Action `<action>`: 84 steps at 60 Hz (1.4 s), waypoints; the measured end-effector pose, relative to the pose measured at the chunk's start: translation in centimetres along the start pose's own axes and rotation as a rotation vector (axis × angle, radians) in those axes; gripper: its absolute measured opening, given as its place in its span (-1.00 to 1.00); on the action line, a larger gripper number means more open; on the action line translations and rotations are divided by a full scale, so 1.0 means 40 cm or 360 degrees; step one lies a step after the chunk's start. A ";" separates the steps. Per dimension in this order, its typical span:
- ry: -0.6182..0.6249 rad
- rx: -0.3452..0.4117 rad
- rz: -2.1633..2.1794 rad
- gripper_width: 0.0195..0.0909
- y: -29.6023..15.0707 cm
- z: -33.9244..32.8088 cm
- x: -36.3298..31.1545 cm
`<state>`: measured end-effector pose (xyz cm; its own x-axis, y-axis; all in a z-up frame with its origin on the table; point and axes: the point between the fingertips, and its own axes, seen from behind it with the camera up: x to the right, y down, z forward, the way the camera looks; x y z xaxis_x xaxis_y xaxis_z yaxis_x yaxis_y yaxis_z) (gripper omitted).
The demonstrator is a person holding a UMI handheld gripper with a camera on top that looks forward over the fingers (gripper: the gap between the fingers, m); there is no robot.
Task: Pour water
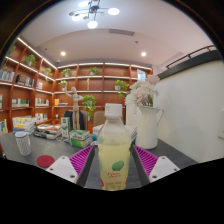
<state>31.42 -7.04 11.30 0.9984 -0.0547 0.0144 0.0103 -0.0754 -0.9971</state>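
A clear plastic bottle of pale yellow-green drink, with a green logo on its label, stands upright between the magenta pads of my gripper. Both pads press against the bottle's sides, so the gripper is shut on it. The bottle is lifted above the grey table. Its neck and cap end reach up in front of the shelves. A grey ribbed cup stands on the table far to the left of the fingers.
A white jug with flowers stands just beyond the right finger. Boxes and small items crowd the table's back left, with a red lid nearer. Wooden shelves line the far wall.
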 end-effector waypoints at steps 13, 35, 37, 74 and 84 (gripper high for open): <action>0.0008 -0.0015 0.0057 -0.12 0.021 0.055 0.002; 0.0069 0.0033 -0.0135 -0.55 0.007 0.058 -0.010; 0.0065 0.0029 -0.0197 -0.55 -0.001 0.063 -0.013; -0.0251 0.0306 -0.2223 -0.55 -0.147 0.140 -0.679; -0.0204 0.0459 -0.2749 -0.55 -0.170 0.151 -0.758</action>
<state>1.40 1.16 17.21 -0.1684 -0.0369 0.9850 0.9631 0.2068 0.1724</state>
